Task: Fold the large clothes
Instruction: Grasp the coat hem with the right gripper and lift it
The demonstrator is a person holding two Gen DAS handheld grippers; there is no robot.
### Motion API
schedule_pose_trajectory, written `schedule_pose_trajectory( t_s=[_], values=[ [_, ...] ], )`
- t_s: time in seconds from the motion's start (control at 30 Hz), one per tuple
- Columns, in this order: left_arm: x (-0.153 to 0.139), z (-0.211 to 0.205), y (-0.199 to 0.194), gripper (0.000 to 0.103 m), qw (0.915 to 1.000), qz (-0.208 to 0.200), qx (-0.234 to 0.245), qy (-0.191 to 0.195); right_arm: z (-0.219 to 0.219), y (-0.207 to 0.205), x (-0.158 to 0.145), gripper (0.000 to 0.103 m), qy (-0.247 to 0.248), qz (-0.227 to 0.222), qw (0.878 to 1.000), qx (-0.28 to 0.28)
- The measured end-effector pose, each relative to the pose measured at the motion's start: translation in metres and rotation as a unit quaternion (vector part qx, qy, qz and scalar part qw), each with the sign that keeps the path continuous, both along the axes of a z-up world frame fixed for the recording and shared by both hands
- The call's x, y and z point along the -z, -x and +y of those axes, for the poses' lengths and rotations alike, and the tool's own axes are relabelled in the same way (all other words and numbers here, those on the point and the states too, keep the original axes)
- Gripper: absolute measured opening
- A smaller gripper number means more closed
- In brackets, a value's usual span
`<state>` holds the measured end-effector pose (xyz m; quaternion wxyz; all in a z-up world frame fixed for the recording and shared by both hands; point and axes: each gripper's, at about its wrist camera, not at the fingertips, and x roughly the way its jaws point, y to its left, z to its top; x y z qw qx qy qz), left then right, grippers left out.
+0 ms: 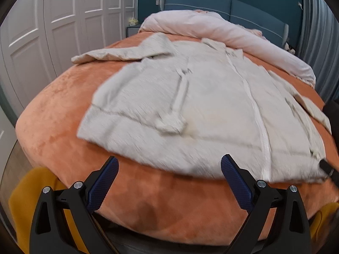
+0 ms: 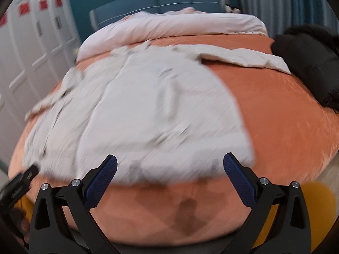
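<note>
A large cream coat [image 1: 211, 105] lies spread flat on the orange bedspread [image 1: 63, 116], front up, with a pale zip strip down its middle and one sleeve stretched out to the far left. My left gripper [image 1: 169, 165] is open just short of the coat's near hem, holding nothing. In the right wrist view the same coat [image 2: 137, 110] looks blurred, one sleeve reaching to the far right. My right gripper [image 2: 169, 163] is open over the near hem, with nothing between its fingers. The left gripper's tip [image 2: 29, 173] shows at the left edge there.
A rolled pink duvet [image 1: 222, 27] lies across the head of the bed before a blue headboard [image 1: 211, 2]. White wardrobe doors [image 1: 53, 31] line the left side. A dark fuzzy item [image 2: 311, 63] sits on the bed's right side. Yellow clothing [image 1: 23, 207] shows below.
</note>
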<state>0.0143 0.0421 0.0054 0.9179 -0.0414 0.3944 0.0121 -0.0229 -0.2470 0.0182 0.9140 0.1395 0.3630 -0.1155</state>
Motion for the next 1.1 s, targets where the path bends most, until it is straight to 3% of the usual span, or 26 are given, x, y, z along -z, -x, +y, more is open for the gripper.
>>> schedule_pose_trajectory(
  t_s=[0.23, 0.4, 0.57, 0.67, 0.83, 0.9, 0.97, 1.0, 1.03, 1.1],
  values=[
    [-0.012, 0.011, -0.030, 0.096, 0.9998, 0.010, 0.003, -0.019, -0.142, -0.066, -0.020, 0.098, -0.005, -0.009, 0.995, 0.101],
    [-0.015, 0.015, -0.060, 0.096, 0.9995, 0.020, -0.013, -0.021, -0.244, -0.111, -0.007, 0.098, -0.037, 0.000, 0.982, 0.185],
    [-0.016, 0.012, -0.091, 0.096, 0.9990, 0.024, -0.024, -0.030, -0.333, -0.135, 0.016, 0.098, -0.106, -0.006, 0.956, 0.274],
    [-0.014, 0.009, -0.108, 0.096, 0.9989, 0.024, -0.024, -0.031, -0.372, -0.142, 0.031, 0.098, -0.153, -0.023, 0.934, 0.323],
    [-0.009, 0.004, -0.134, 0.096, 0.9989, 0.028, -0.023, -0.031, -0.404, -0.152, 0.057, 0.097, -0.229, -0.047, 0.899, 0.371],
    [-0.007, 0.003, -0.143, 0.096, 0.9990, 0.030, -0.025, -0.021, -0.408, -0.161, 0.054, 0.074, -0.219, -0.053, 0.895, 0.384],
    [-0.006, 0.004, -0.152, 0.096, 0.9990, 0.029, -0.031, -0.012, -0.410, -0.180, 0.051, 0.024, -0.236, -0.042, 0.896, 0.375],
    [-0.006, 0.004, -0.155, 0.096, 0.9991, 0.027, -0.031, -0.009, -0.407, -0.186, 0.045, 0.013, -0.239, -0.051, 0.896, 0.371],
    [-0.007, 0.005, -0.159, 0.096, 0.9992, 0.025, -0.031, -0.008, -0.401, -0.194, 0.032, 0.008, -0.237, -0.074, 0.900, 0.358],
    [-0.009, 0.006, -0.168, 0.096, 0.9993, 0.021, -0.032, -0.008, -0.371, -0.222, -0.010, 0.007, -0.206, -0.127, 0.927, 0.288]
  ],
)
